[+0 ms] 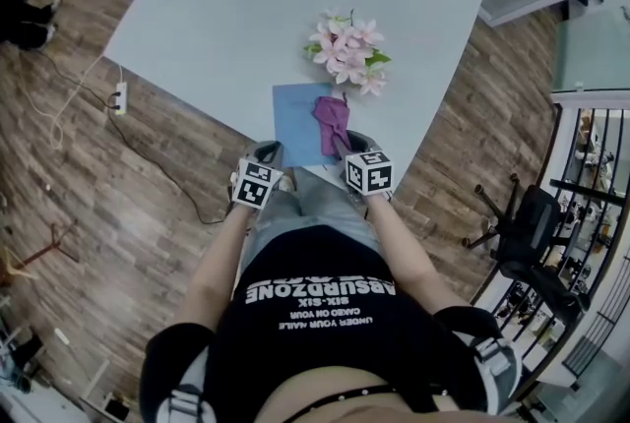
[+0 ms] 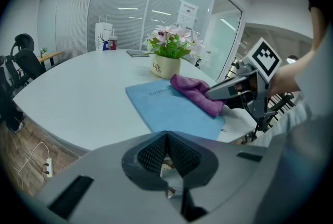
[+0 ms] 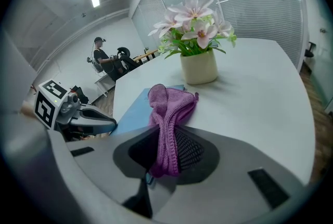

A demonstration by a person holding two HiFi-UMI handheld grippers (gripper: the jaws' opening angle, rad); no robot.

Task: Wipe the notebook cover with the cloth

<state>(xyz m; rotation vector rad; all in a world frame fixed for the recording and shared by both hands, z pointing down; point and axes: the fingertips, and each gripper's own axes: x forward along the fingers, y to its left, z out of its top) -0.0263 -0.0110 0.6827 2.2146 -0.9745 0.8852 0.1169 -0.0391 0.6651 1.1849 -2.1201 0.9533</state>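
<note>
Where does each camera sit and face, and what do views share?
Head view: on the person's head, steeply down onto the pale grey table, blue notebook and purple cloth; shows torso, forearms, left gripper, right gripper.
Left gripper view: on the left gripper, across the table toward a glass wall; own jaws together, empty; right gripper, forearm at right.
Right gripper view: on the right gripper, toward the cream pot of pink flowers; own jaws shut on the cloth.
Shared: all three show notebook, cloth and flowers.
</note>
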